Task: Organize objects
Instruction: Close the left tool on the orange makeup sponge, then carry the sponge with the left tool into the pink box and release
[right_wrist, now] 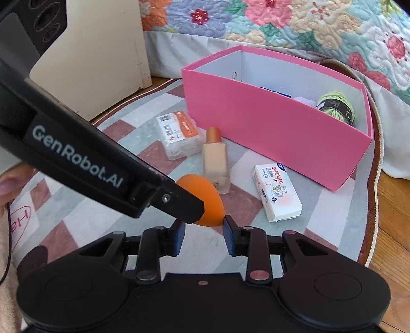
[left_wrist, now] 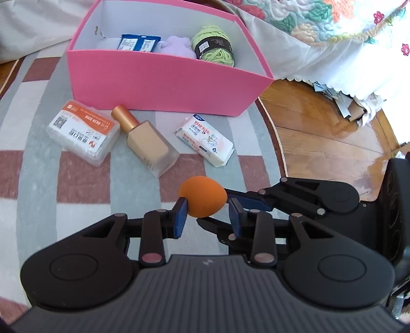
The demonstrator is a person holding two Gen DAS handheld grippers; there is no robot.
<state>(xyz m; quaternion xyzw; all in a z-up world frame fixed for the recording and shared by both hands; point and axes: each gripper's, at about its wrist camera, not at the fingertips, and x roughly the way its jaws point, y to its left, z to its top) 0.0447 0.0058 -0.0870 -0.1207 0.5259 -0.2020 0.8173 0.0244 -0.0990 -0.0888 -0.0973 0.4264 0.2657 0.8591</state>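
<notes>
Right now both grippers meet at an orange makeup sponge above the checked rug. The left gripper has its blue pads on either side of the egg-shaped sponge; the left pad touches it, the right pad sits just beside it, so the jaws stand apart around the sponge and whether they grip it is unclear. The right gripper, reaching in from the right in the left wrist view, has its jaws apart too, with its right fingertip touching the sponge's near end.

Farther off on the rug lie three things in a row: a clear box of cotton swabs with an orange label on the left, a beige foundation bottle with a copper cap in the middle, and a white tissue pack on the right. Beyond them stands a pink box holding a green yarn ball, a lilac soft item and blue sachets. A floral quilt hangs behind.
</notes>
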